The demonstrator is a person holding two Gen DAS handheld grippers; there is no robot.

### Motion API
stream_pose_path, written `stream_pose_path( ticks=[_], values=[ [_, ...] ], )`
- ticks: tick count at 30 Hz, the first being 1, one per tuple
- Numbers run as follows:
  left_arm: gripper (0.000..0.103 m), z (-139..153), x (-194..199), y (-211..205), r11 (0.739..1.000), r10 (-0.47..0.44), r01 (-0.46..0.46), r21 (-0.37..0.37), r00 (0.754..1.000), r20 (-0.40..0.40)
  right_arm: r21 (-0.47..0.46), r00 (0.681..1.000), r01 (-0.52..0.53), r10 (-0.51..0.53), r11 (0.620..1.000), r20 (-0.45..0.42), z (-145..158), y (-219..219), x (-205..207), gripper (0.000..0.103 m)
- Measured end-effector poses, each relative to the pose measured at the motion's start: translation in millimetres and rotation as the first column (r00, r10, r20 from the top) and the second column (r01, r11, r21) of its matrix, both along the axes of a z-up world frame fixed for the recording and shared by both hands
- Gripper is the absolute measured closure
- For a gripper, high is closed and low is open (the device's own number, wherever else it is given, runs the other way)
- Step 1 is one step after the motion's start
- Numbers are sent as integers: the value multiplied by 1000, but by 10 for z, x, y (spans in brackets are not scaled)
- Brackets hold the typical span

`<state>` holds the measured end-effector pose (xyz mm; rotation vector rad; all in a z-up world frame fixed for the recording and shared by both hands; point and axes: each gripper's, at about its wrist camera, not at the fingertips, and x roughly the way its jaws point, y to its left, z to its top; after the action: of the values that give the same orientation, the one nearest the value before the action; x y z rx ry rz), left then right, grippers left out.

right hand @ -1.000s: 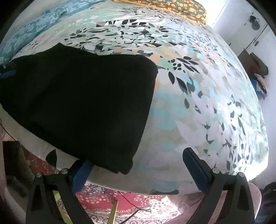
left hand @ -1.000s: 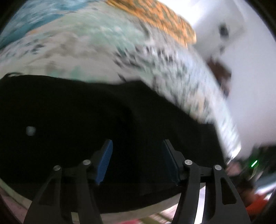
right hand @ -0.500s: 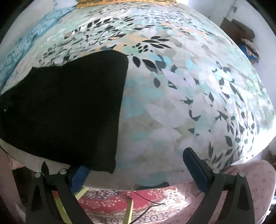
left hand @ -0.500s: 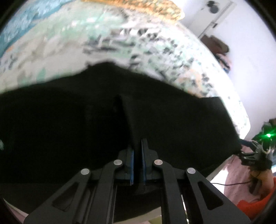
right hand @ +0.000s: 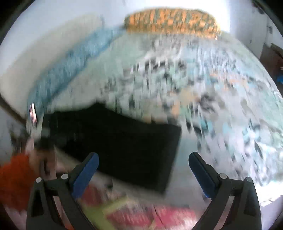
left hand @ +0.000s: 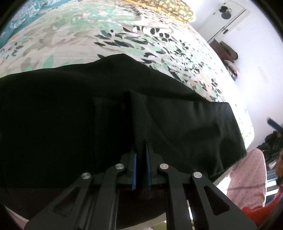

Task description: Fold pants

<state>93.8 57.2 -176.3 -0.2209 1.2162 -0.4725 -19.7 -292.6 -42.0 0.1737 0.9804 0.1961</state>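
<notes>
The black pants (left hand: 74, 113) lie folded flat along the near edge of the bed. In the left wrist view my left gripper (left hand: 141, 150) is shut on a raised pinch of the black fabric near its middle. In the right wrist view, which is blurred, the pants (right hand: 123, 141) show as a dark rectangle below the centre. My right gripper (right hand: 143, 166) is open and empty, held above the bed edge, apart from the cloth.
The bed has a leaf-print sheet (left hand: 123, 40) with an orange patterned pillow (left hand: 164, 8) at its far end. A teal blanket (right hand: 67, 65) lies along the left side. A patterned red rug (right hand: 159, 217) covers the floor below the bed edge.
My left gripper closed on a fold of the pants and keeps its hold. My right gripper, still open, has pulled back and swung, so the pants sit farther from it.
</notes>
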Motion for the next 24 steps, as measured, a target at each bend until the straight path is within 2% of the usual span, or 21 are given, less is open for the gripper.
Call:
stream_pose_path(
  ticks=[3, 5, 6, 7, 8, 10, 12, 13, 15, 17, 19, 21, 24],
  values=[
    [93, 17, -30, -2, 1000, -4, 3, 10, 1000, 15, -24, 995, -43, 41, 999, -87, -603, 217, 190, 2],
    [92, 10, -47, 1, 1000, -5, 5, 15, 1000, 19, -103, 972, -92, 66, 991, -227, -1155, 369, 227, 2],
    [89, 8, -53, 0, 1000, -4, 4, 14, 1000, 19, -133, 961, -100, 62, 986, -268, -1298, 383, 239, 0],
    [88, 8, -54, 1, 1000, -3, 3, 13, 1000, 17, -175, 968, -104, 59, 979, -245, -1363, 419, 202, 0],
    [88, 15, -60, 11, 1000, 1, -1, 12, 1000, 15, -183, 973, -107, 65, 977, -220, -1331, 427, 194, 0],
    [83, 42, -68, 32, 1000, 11, -11, 7, 1000, 15, -164, 966, -105, 61, 981, -252, -1261, 400, 250, 0],
    [73, 113, -80, 67, 999, 32, -32, 11, 999, 26, -112, 971, -71, 43, 991, -235, -1075, 321, 258, 0],
    [70, 186, -98, 103, 999, 47, -47, 9, 998, 48, -93, 976, -57, 36, 994, -214, -960, 306, 230, 0],
    [54, 369, -140, 189, 996, 86, -87, 5, 989, 117, -70, 986, -49, 37, 996, -161, -714, 280, 154, 0],
    [45, 574, -185, 263, 990, 134, -140, 15, 970, 201, -59, 994, -45, 38, 997, -105, -517, 264, 113, 0],
    [36, 744, -197, 252, 987, 154, -161, 3, 950, 272, -89, 999, -24, 20, 996, -44, -387, 284, 84, 0],
    [23, 811, -183, 165, 990, 139, -142, -15, 943, 304, -113, 1000, -22, 24, 993, 16, -335, 357, 113, 0],
    [20, 764, -120, -124, 998, 57, -60, -1, 953, 296, -115, 999, -33, 32, 993, -12, -474, 444, 209, 0]
  ],
)
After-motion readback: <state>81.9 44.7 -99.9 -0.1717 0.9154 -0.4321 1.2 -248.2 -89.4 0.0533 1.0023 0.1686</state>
